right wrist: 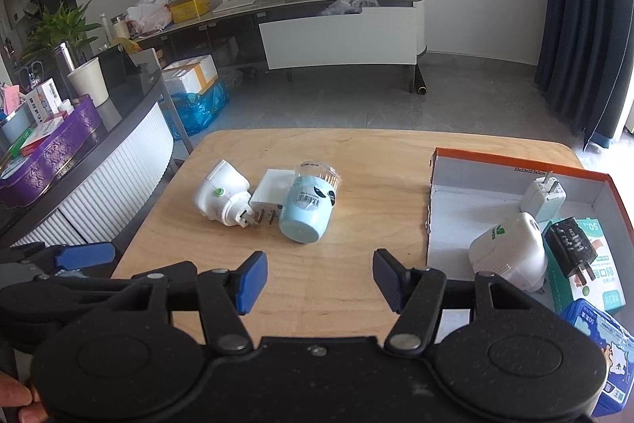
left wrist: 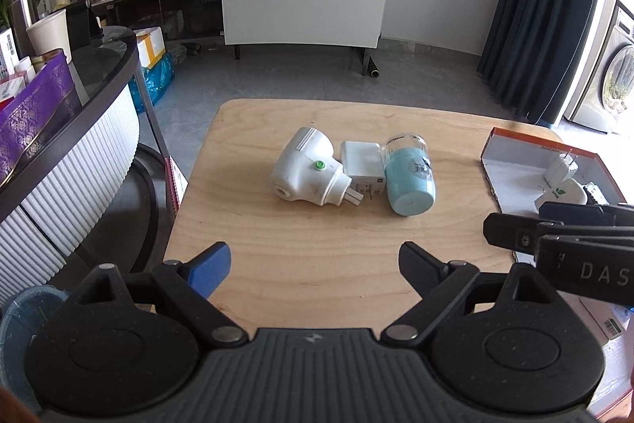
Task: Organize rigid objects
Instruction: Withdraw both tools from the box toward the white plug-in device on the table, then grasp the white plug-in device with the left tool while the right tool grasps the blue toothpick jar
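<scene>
On the wooden table [left wrist: 317, 256] lie a white plug-in device with a green button [left wrist: 307, 167] [right wrist: 220, 199], a white charger [left wrist: 362, 165] [right wrist: 271, 195] and a light blue toothpick jar on its side [left wrist: 408, 179] [right wrist: 311, 207], all touching. An orange-rimmed box [right wrist: 455, 201] [left wrist: 511, 169] at the right holds a white charger [right wrist: 543, 199], a white plug-in device [right wrist: 509, 250] and a black charger [right wrist: 570, 250]. My left gripper [left wrist: 315, 264] and right gripper [right wrist: 319, 278] are open and empty, both short of the pile.
A dark curved counter [right wrist: 119, 129] with a purple box [right wrist: 51, 153] and a paper cup stands left of the table. Blue and green packets [right wrist: 594, 335] lie at the box's near right. My right gripper's side [left wrist: 554, 236] shows in the left wrist view.
</scene>
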A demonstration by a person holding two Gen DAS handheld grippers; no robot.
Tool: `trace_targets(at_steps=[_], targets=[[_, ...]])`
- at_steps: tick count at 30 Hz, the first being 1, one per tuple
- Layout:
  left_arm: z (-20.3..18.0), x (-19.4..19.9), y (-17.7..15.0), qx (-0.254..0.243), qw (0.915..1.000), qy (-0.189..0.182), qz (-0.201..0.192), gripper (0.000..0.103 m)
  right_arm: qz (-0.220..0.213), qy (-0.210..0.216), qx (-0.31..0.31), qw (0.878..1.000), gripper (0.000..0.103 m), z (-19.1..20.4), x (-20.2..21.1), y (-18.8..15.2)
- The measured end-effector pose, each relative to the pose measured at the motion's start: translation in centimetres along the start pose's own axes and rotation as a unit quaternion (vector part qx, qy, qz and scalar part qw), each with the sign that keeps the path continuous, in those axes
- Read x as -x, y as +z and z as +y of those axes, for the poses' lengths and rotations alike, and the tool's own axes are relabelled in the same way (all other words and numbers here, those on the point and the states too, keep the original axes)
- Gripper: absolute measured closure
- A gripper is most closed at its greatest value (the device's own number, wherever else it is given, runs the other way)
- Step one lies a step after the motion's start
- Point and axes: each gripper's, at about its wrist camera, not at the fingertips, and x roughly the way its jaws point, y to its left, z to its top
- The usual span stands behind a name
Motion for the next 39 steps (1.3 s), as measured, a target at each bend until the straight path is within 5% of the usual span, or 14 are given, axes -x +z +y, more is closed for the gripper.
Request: trace_targets(at_steps=[21,24,26,39], targets=[[0.9,-10.0,3.8,-0.056,0.9974,-0.045,-0.006,0.003,-0.002,0.0,-0.031,1.0,0.03,-2.5,-3.0,1.6],[0.7,-10.6,3.5,-0.067,0.9951,-0.073,-0.001,0.01,-0.001,0.002,-0.034,0.999,0.03,-2.5,-3.5,1.9],[0.8,-10.5,3.2,-0.066,0.9946,-0.08,0.0,0.029,0.0,0.003,-0.033,0.999,0.03,-2.4,-3.9,2.0],[1.9,-7.0,1.6,-0.042,0.9974,-0.057,-0.007,0.03,0.036,0.024,-0.043,0.998,0.03,-0.5,-9.1,3.4]])
